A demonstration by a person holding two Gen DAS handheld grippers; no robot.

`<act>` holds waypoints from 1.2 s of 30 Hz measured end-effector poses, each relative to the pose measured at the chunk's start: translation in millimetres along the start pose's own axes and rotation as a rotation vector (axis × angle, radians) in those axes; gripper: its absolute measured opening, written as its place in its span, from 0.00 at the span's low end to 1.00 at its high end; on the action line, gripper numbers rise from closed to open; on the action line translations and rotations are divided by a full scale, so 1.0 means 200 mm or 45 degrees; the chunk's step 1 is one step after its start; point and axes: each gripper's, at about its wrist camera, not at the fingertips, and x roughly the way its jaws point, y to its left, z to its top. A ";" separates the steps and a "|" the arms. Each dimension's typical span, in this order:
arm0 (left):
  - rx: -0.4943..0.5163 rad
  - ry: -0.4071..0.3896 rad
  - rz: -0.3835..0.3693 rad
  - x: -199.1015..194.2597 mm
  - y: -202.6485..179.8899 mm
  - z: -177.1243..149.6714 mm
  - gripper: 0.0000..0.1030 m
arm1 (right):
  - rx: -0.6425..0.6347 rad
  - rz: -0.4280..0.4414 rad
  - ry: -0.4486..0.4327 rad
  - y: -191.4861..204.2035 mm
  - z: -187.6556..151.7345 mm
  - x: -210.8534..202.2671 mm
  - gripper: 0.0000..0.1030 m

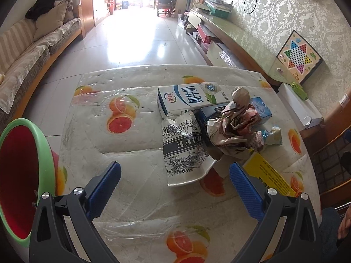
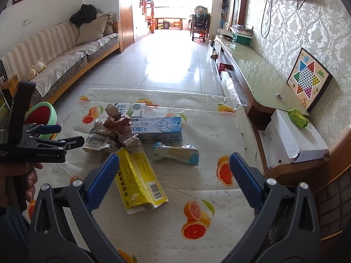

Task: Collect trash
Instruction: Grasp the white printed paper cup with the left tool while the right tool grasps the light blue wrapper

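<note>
The table (image 1: 92, 118) under its orange-print plastic cover stretches ahead of both sets of jaws, which stand wide apart and empty. The red bin with a green rim (image 1: 26, 175) sits just left of the left gripper (image 1: 174, 176). Ahead of it lies the white milk carton (image 1: 188, 98), then the flattened floral bag (image 1: 184, 149) nearest its tips. The yellow box (image 2: 140, 179) lies touching the right gripper (image 2: 174, 165)'s left finger, the crumpled pale wrapper (image 2: 175, 153) just beyond. A sound grab probably means centring one light piece between the pads and closing on a firm edge.
</note>
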 end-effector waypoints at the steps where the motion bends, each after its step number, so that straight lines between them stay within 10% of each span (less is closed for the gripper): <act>1: 0.001 0.017 0.008 0.03 0.00 0.01 0.92 | 0.007 0.002 -0.001 -0.02 0.00 0.01 0.96; 10: -0.017 0.086 0.025 0.23 0.02 0.07 0.76 | 0.060 -0.009 0.033 -0.11 -0.04 0.12 0.96; 17: -0.035 0.111 -0.045 0.29 0.00 0.09 0.44 | 0.079 -0.008 0.067 -0.13 -0.07 0.19 0.96; 36: -0.057 0.009 0.038 -0.11 0.21 -0.06 0.41 | -0.190 0.036 0.120 -0.04 0.00 0.50 0.96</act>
